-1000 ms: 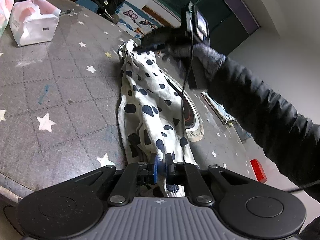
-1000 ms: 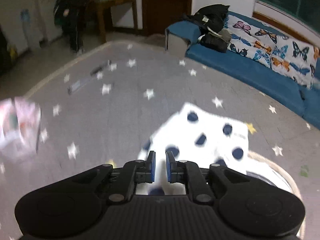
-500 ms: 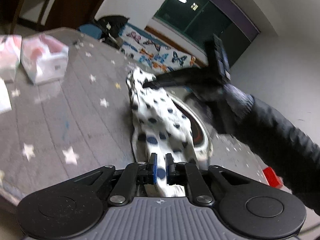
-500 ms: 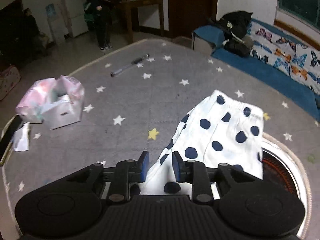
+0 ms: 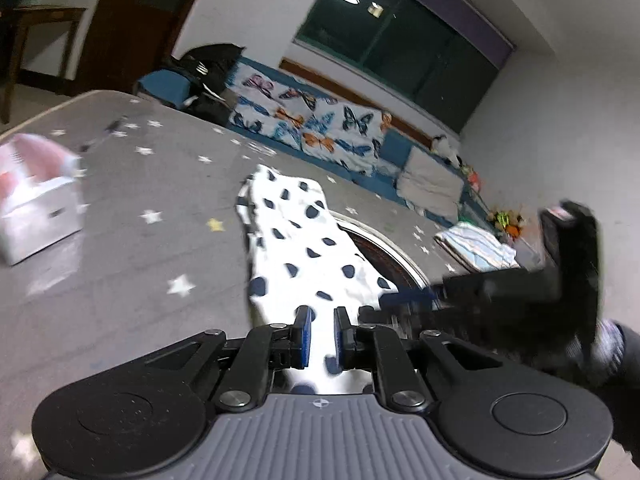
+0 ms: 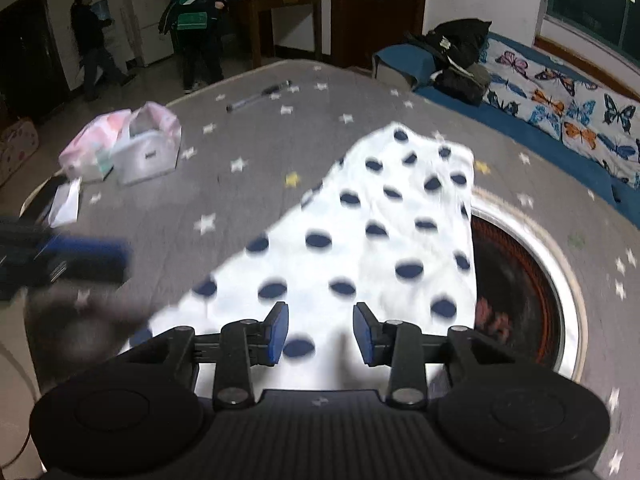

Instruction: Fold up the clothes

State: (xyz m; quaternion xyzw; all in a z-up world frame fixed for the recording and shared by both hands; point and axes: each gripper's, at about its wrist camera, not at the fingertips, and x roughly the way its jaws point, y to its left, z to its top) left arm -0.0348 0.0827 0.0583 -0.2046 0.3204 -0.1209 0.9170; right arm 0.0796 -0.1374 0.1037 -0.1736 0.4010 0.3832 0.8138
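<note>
Mid-fold: spotted garment [image 6: 384, 240] lying doubled lengthwise on the star-print surface [image 6: 248, 216], partly over the round inset [image 6: 528, 264]. Left tongs [image 5: 319, 336] barely parted, cloth between the pads, grip uncertain. Right tongs [image 6: 319, 334] spread wide, holding nothing, above the near hem. Next, probably: regrasping near corners for a crosswise fold.

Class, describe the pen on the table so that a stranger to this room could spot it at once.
Start at the grey star-printed table. Look past the white garment with navy dots towards the far edge. There lies the pen, alone: a slim, pale stick with a dark end, unlike the boxy white tissue box nearby.
</note>
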